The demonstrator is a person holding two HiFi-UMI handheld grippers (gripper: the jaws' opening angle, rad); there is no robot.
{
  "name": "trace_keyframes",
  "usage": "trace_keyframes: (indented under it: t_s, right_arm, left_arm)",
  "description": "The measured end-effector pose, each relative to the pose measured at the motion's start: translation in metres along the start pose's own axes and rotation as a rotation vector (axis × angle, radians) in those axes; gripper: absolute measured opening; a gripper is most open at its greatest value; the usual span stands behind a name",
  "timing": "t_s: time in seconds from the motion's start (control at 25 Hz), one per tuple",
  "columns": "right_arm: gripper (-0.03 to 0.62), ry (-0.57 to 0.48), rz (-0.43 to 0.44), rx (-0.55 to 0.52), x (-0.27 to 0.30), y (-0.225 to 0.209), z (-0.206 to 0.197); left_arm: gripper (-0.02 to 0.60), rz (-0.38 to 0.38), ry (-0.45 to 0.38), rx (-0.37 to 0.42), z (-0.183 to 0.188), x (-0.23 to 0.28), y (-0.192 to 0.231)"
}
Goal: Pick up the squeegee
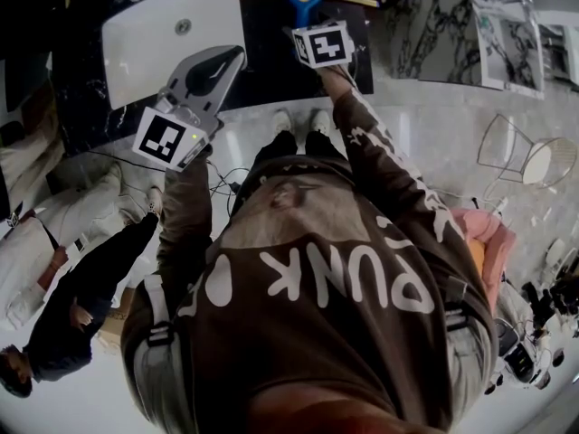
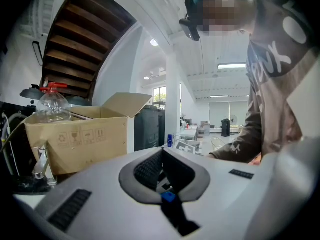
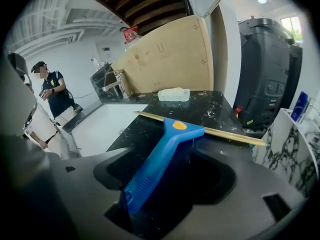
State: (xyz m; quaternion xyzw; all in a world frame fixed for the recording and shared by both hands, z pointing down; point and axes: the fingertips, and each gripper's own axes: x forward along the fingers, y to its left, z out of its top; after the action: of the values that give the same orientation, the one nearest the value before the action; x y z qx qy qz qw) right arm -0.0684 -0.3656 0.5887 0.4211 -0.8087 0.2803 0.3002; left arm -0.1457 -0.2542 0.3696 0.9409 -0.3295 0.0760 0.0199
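Head, left gripper and right gripper views at one moment. Legible print was limited to "PUNK" in white capitals on the wearer's brown shirt (image 1: 335,283) in the head view, handling symbols on the cardboard box (image 2: 75,139) in the left gripper view, and the square black-and-white markers on each gripper's cube. The squeegee (image 1: 303,0) lay on the black marbled counter (image 1: 271,75) at the top centre of the head view, its brass-coloured blade rail across the frame, right of the white sink (image 1: 154,34). Only the right gripper view showed its blue ribbed handle (image 3: 165,154) running back between the jaws of the right gripper (image 3: 169,160); the jaws stood spread, the handle close along the left one with a dark gap at the right one. Only the left gripper view showed a clear bottle (image 2: 52,104) with a red cap behind the box. The left gripper (image 2: 162,154) had its jaws pressed together on nothing, raised clear of the counter.
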Motion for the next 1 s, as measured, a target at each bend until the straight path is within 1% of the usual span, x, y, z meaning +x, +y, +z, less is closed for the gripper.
trace_keyframes:
  t_s: [0.12, 0.28, 0.44, 0.56, 0.64, 0.84, 1.0]
  right_arm:
    - [0.327, 0.032, -0.005, 0.018, 0.009, 0.0, -0.007]
    - [0.325, 0.073, -0.011, 0.033, 0.014, 0.002, -0.016]
    - [0.325, 0.122, -0.029, 0.01, 0.016, 0.003, -0.024]
    - [0.308, 0.141, -0.024, -0.002, 0.017, 0.007, -0.026]
    - [0.268, 0.143, -0.015, -0.015, 0.018, 0.009, -0.025]
    - [0.233, 0.128, 0.027, 0.014, 0.015, 0.006, -0.024]
    - [0.213, 0.083, 0.024, -0.034, 0.009, -0.006, -0.013]
  left_arm:
    - [0.003, 0.0, 0.004, -0.001, -0.001, -0.001, 0.0]
    - [0.003, 0.003, 0.007, -0.003, -0.003, -0.003, 0.002]
    - [0.003, 0.002, 0.005, -0.001, -0.002, -0.004, 0.003]
    - [0.003, -0.005, 0.005, 0.0, -0.001, -0.002, 0.002]
    - [0.003, -0.009, 0.004, 0.0, 0.0, -0.002, 0.001]
    - [0.003, -0.008, 0.004, 0.003, 0.002, -0.002, 0.0]
    - [0.003, -0.004, 0.003, 0.006, 0.003, -0.004, 0.001]
